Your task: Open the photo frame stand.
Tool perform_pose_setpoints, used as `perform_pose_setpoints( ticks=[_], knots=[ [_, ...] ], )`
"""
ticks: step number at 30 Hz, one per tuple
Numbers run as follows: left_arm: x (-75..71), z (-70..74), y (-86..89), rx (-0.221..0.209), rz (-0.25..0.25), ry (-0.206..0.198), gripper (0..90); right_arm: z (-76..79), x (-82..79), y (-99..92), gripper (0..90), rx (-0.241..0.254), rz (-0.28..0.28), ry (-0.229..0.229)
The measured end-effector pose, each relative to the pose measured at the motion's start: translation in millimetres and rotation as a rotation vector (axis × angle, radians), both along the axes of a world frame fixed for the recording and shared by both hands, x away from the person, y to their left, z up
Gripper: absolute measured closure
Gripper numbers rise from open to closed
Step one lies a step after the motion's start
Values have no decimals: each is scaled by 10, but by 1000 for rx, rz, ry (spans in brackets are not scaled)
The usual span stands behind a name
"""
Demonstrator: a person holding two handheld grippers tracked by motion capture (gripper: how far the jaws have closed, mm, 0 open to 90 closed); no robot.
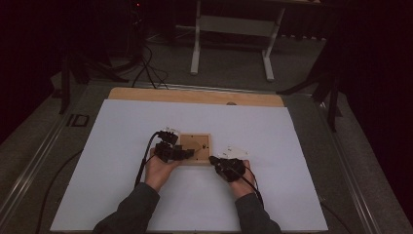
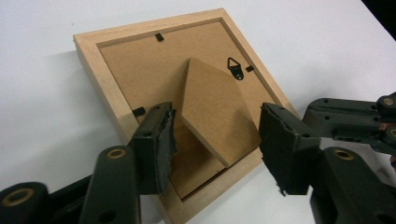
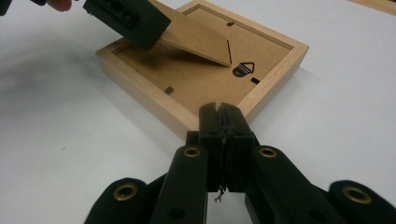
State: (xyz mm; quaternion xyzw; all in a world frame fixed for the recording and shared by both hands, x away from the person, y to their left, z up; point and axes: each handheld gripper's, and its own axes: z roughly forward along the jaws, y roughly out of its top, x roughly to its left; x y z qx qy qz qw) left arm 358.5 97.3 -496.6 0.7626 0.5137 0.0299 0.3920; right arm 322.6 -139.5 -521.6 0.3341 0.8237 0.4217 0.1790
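A light wooden picture frame [image 1: 200,142] [image 2: 112,70] [image 3: 140,88] lies face down on the white sheet. Its brown back board carries a fold-out stand [image 2: 212,102] [image 3: 196,37], which is tilted up off the back, and a small black hanger [image 2: 235,67] [image 3: 243,69]. My left gripper [image 1: 187,153] [image 2: 217,116] reaches over the frame with its jaws open on either side of the stand, and a little gap shows at each pad. My right gripper [image 1: 212,160] [image 3: 219,109] is shut with nothing in it, its tips at the frame's near edge.
The white sheet [image 1: 122,195] covers a wooden tabletop [image 1: 195,96]. A few small white bits [image 1: 234,148] lie just right of the frame. Cables trail from both grippers toward the person. A pale metal table stand [image 1: 231,29] is on the floor beyond.
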Motion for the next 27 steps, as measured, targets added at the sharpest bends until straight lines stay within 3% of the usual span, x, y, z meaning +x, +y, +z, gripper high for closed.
perform_pose_setpoints(
  ticks=[4, 12, 19, 23, 27],
  knots=[
    [18, -3, 20, -42, -12, 23, 535, -1, -1, 1, 879, 2, -1, -1],
    [45, -7, 43, -81, -10, 53, 554, 0, -2, 2, 878, 0, -1, 0],
    [47, -11, 47, -72, -14, 60, 565, 9, 5, -9, 808, -3, -6, 8],
    [37, -6, 40, -63, -15, 50, 565, -11, 13, -1, 752, -22, 7, 31],
    [13, 10, 29, -47, -22, 34, 565, 3, 14, 11, 733, -18, 14, 23]
  ],
)
